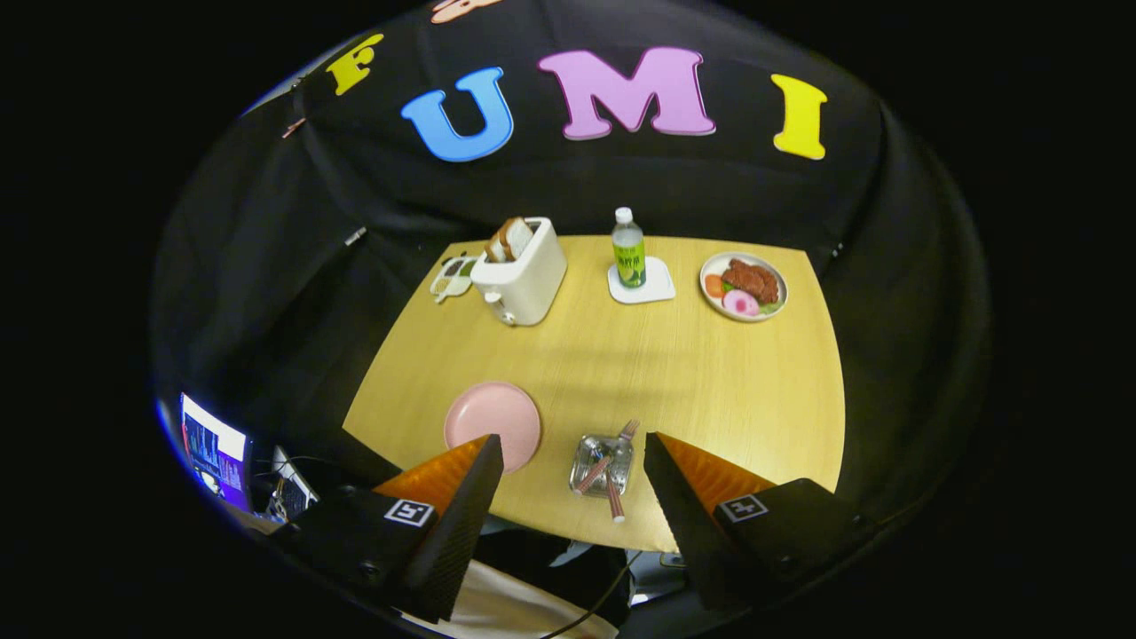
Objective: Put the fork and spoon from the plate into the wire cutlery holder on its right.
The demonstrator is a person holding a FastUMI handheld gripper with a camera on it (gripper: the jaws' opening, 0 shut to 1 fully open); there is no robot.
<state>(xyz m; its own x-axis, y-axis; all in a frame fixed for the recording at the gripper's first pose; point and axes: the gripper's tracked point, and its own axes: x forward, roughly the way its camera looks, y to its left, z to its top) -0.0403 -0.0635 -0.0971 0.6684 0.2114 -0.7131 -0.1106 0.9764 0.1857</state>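
High above the wooden table, my gripper (572, 461) is open and holds nothing. A pink plate (493, 417) lies bare near the table's front edge, partly behind one fingertip (484, 461). To its right, between the fingers, stands the wire cutlery holder (602, 463). Two pink-handled pieces of cutlery (608, 475) rest in it: one leans toward the far right with its metal head up, the other sticks out toward the front edge. I cannot tell which is the fork and which the spoon.
At the far side stand a white toaster (522, 271) with bread, a green bottle (628, 248) on a white coaster (641, 282), and a plate of food (744, 286). A small patterned item (451, 277) lies left of the toaster. A lit screen (213, 448) is below left.
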